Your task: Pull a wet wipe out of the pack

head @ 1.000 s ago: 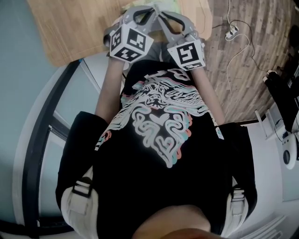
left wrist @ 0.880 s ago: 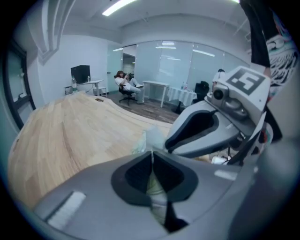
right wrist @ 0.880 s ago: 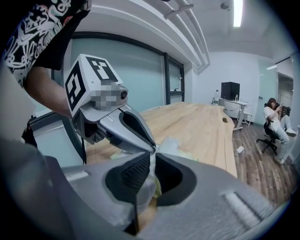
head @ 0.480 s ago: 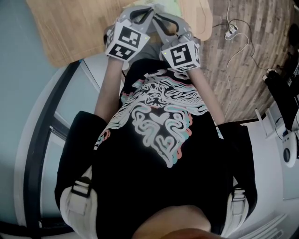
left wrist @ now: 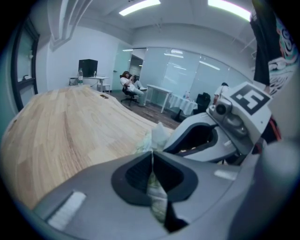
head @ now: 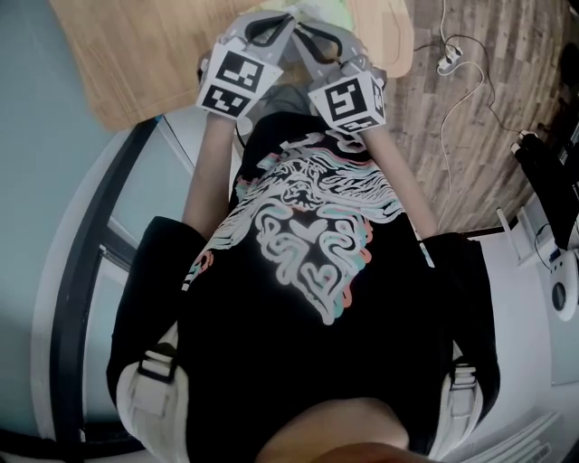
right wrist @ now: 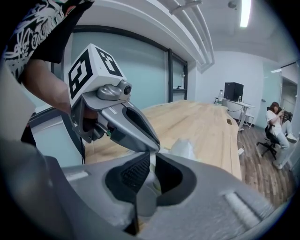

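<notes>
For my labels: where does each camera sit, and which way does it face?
Head view: on the person's head, facing steeply down; shows shirt, forearms, left claw, right claw.
Left gripper view: on the left claw, along its shut jaws, over the wooden table; right claw alongside.
Right gripper view: on the right claw, along its shut jaws; left claw and forearm show.
Shared: both gripper views see the pinched wipe pack.

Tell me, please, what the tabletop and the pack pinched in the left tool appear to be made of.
The tabletop looks like light wood or wood-look laminate, matte, with visible grain lines. The wipe pack is probably thin plastic film, pale green-white, crumpled where pinched.
</notes>
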